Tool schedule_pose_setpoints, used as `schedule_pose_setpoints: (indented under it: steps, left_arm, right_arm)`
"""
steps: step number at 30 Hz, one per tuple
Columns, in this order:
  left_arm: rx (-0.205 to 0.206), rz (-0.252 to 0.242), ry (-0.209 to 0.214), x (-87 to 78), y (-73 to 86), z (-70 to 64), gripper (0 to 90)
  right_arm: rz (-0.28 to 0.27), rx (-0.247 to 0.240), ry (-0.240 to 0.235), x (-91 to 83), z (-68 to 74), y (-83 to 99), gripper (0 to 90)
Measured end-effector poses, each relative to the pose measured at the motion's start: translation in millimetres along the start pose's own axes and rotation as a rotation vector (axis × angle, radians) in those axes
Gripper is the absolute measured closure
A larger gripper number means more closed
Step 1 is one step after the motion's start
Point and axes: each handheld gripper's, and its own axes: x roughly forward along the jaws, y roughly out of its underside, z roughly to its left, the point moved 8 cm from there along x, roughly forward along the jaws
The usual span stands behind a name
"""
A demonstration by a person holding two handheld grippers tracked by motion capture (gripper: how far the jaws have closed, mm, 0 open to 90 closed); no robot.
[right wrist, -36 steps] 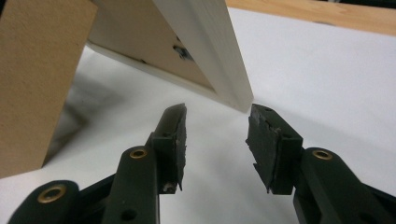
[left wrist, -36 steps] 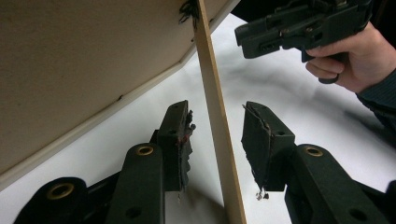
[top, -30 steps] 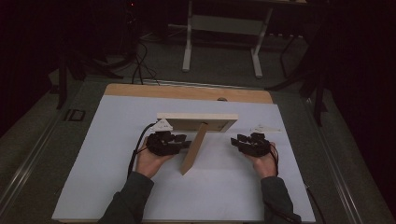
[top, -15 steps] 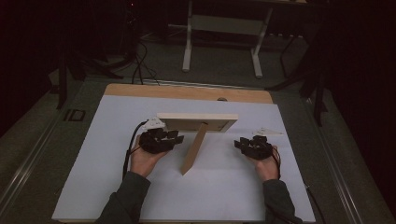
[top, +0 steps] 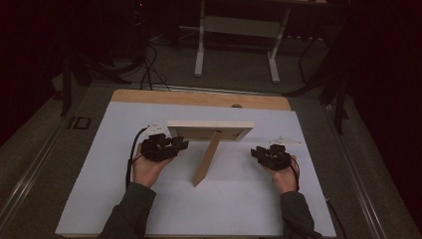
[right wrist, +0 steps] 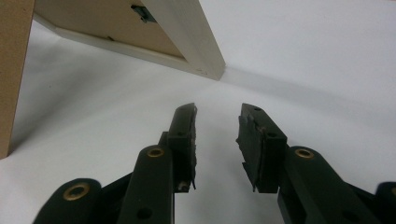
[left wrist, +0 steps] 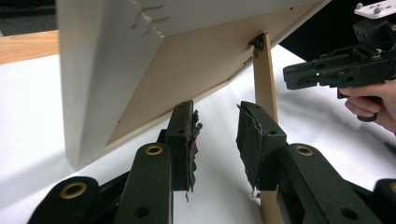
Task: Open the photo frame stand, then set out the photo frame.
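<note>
High view: a person's forearms come in from the bottom edge, each hand holding a black claw over a white worktop (top: 99, 199). At left, the left claw (top: 180, 144) sits palm-up in the hand, tips pointing right, just beside the lower left corner of a picture frame (top: 210, 130); can't tell from here whether it touches. In the left gripper view its jaws stand apart w/ nothing between them, the frame's pale corner close ahead.

Centre: the frame stands upright near the middle of the worktop, back side toward the person. Pale light-wood border, brown backing board, and a wooden easel leg (top: 207, 158) hinged at the upper back, slanting down toward the person w/ its foot on the worktop.

At right, the right claw (top: 259, 152) is held low in the hand, well apart from the frame's right end, tips pointing left. In the right gripper view its jaws are apart and empty, over bare white surface, the frame's corner (right wrist: 205, 60) farther ahead.

Vs. half a sec. earlier: left claw is nearer the frame's corner; right hand and frame look about the same.
</note>
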Motion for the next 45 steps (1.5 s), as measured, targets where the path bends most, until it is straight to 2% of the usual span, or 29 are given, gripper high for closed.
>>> schedule_pose_setpoints:
  steps: [11,16,20,24,27,32,40,45]
  left_arm:
    - [-0.021,-0.042,-0.023,-7.1,-3.8,10.1,70.2]
    - [-0.029,-0.042,-0.037,-7.1,-4.1,13.2,73.5]
    - [-0.028,-0.046,-0.053,-7.0,-4.8,14.8,79.3]
    - [-0.02,-0.046,-0.072,-6.4,-6.3,16.5,89.6]
    - [-0.032,-0.046,-0.077,-5.7,-7.1,17.8,90.0]
    - [-0.036,-0.043,-0.087,-3.9,-8.0,19.9,90.0]
    - [-0.043,-0.05,-0.08,-3.5,-11.3,19.0,90.0]
    - [-0.033,-0.049,-0.082,-3.0,-13.5,17.7,90.0]
  right_arm:
    - [-0.003,0.002,0.005,-1.2,-2.7,-1.4,65.8]
    - [-0.01,0.008,0.005,-0.8,-3.6,-6.2,65.1]
    - [-0.015,0.013,0.008,0.9,-4.3,-13.2,65.5]
    - [-0.02,0.016,0.007,3.2,-4.7,-19.5,67.0]
    - [-0.029,0.021,0.0,4.5,-4.4,-23.0,71.0]
    - [-0.043,0.019,-0.027,4.8,-1.4,-28.5,89.0]
    - [-0.068,0.025,-0.045,4.0,2.5,-45.1,89.7]
    - [-0.092,0.049,-0.052,4.4,2.7,-57.9,89.7]
